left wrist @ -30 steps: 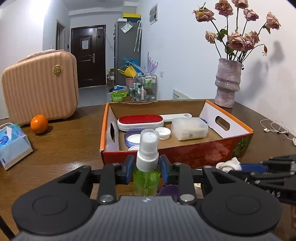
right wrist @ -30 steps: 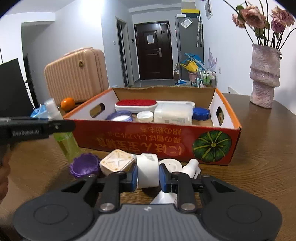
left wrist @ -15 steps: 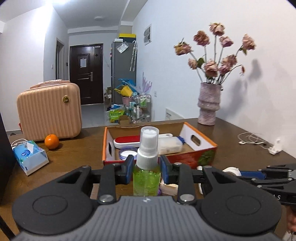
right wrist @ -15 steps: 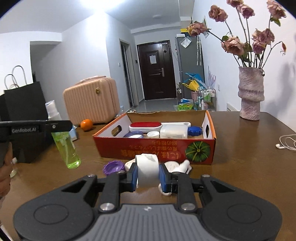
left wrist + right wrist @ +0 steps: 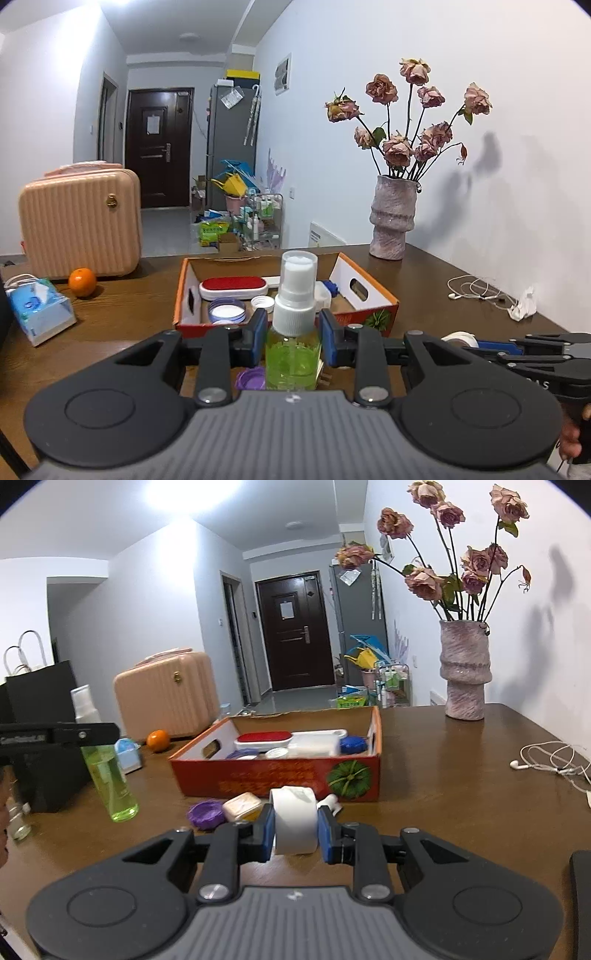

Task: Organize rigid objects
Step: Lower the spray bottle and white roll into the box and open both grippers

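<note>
Left claw [image 5: 291, 345] pinching green spray bottle [image 5: 293, 328], upright, lifted above table [image 5: 461, 812]. Right claw [image 5: 295, 830] pinching white tape roll [image 5: 294, 819], also aloft. Carry step, likely. Next: cross cardboard box [image 5: 280, 775] wall, lower into free space.

You see a green spray bottle [image 5: 293, 354] with white pump, a white tape roll [image 5: 294, 821], an orange-red box [image 5: 280, 777] bearing a green pumpkin print, a purple cap [image 5: 205, 813], a ribbed peach suitcase [image 5: 79, 218], and a brown bench [image 5: 443, 794].
</note>
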The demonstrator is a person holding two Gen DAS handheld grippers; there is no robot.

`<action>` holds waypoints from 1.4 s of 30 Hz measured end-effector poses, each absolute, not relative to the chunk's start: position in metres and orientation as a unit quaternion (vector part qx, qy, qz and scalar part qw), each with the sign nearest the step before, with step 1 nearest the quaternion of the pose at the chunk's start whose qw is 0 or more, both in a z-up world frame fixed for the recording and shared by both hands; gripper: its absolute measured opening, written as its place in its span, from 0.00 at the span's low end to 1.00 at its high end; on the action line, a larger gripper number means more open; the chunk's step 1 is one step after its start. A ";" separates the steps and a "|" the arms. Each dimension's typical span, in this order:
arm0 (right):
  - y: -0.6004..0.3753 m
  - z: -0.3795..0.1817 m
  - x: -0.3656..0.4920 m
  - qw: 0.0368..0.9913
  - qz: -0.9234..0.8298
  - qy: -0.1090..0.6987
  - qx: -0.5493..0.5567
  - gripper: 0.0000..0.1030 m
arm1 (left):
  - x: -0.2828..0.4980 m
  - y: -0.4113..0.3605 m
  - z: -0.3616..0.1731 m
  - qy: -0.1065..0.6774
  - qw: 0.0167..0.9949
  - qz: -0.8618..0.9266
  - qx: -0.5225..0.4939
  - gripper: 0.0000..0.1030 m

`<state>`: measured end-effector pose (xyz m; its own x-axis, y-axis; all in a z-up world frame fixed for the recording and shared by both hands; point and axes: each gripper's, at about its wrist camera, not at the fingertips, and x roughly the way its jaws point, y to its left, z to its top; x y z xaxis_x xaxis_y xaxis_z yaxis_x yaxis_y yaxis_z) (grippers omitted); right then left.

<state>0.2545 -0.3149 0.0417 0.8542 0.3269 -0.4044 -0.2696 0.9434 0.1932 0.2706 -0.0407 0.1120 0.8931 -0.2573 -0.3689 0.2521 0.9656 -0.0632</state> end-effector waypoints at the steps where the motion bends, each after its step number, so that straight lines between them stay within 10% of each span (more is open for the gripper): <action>1: -0.317 0.043 0.264 0.960 0.155 0.222 0.066 0.23 | 0.283 -0.041 0.115 0.193 0.972 -0.133 -0.010 0.30; 17: -0.289 0.020 0.544 0.938 0.116 0.327 -0.008 0.23 | 0.522 -0.052 0.064 0.277 0.956 -0.094 0.006 0.30; 29: -0.269 -0.007 0.581 0.929 0.116 0.347 -0.053 0.24 | 0.555 -0.070 0.032 0.295 0.949 -0.107 0.039 0.30; 33: -0.273 -0.001 0.579 0.930 0.117 0.344 -0.047 0.34 | 0.547 -0.071 0.041 0.274 0.956 -0.086 0.057 0.54; 42: -0.303 0.057 0.524 0.950 0.121 0.286 -0.009 0.40 | 0.479 -0.048 0.084 0.249 0.963 -0.084 0.052 0.72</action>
